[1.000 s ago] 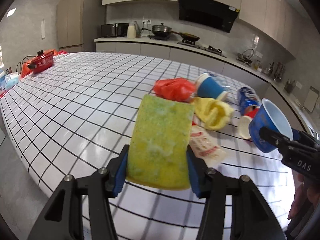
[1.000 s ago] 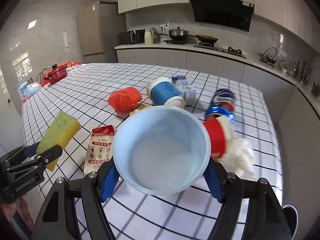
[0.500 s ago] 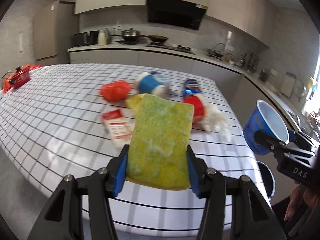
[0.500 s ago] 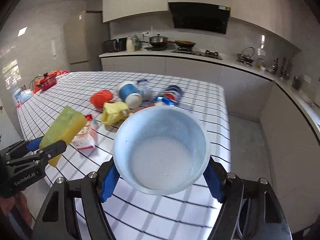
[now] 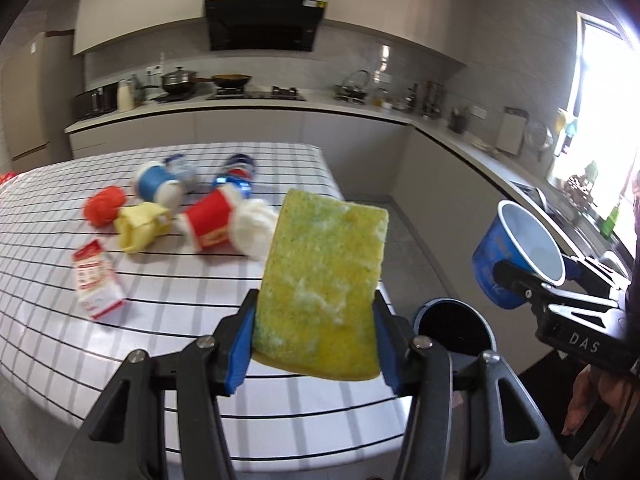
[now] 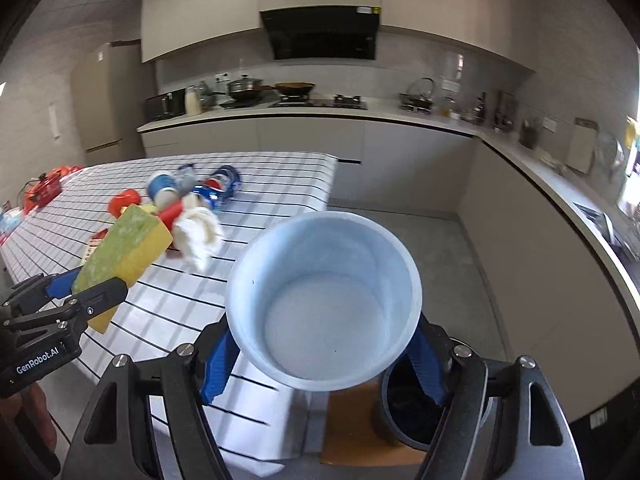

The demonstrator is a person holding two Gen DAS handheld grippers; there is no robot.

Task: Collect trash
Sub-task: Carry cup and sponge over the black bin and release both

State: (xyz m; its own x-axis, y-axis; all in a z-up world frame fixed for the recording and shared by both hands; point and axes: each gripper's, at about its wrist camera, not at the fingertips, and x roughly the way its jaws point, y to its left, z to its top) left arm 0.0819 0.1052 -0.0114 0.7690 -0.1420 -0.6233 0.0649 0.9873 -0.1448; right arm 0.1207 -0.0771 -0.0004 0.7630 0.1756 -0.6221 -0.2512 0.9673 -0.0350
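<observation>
My left gripper (image 5: 316,344) is shut on a yellow-green sponge (image 5: 324,288), held in the air over the table's right end; the sponge also shows in the right wrist view (image 6: 124,256). My right gripper (image 6: 324,356) is shut on an empty blue paper cup (image 6: 324,308), also seen in the left wrist view (image 5: 516,256), held past the table's edge above a dark round trash bin (image 6: 400,404). The bin shows below the sponge in the left wrist view (image 5: 456,328).
On the white grid-pattern table (image 5: 168,312) lie a red cup with white tissue (image 5: 216,226), a yellow wrapper (image 5: 142,226), a red bag (image 5: 105,204), a blue cup (image 5: 154,184), a crushed can (image 5: 236,170) and a red-white packet (image 5: 94,280). Kitchen counters (image 6: 520,160) run behind and right.
Both grippers have swung right, away from the trash pile towards the table's end. The bin has come into view under them. Sponge and cup stay gripped.
</observation>
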